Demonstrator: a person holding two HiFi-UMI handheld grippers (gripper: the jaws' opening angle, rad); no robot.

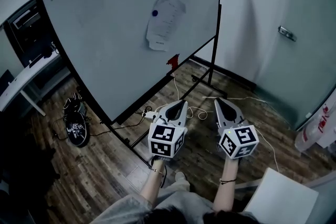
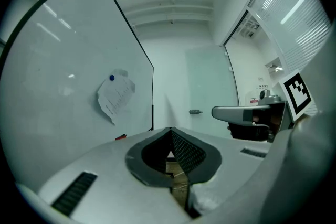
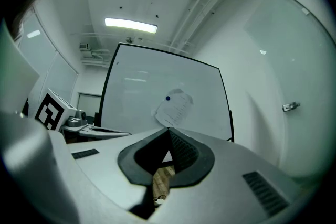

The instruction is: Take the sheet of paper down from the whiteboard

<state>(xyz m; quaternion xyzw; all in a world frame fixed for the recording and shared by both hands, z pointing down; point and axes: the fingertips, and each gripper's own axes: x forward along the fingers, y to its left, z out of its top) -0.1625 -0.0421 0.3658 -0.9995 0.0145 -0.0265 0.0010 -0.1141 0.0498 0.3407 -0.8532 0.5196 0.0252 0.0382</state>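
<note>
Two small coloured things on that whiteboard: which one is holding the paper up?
The blue magnet, at the upper left corner of the sheet of paper. The red thing sits lower, on the bottom ledge of the whiteboard, clear of the sheet.

Illegibly small print on sheet (image 1: 165, 22)

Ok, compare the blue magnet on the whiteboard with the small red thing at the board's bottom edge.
The blue magnet is a round dot; the red thing is taller and irregular. The blue magnet sits on the upper left corner of the sheet of paper; the red thing sits below the sheet at the lower edge of the whiteboard, off the paper. Both are small and on the same board.
</note>
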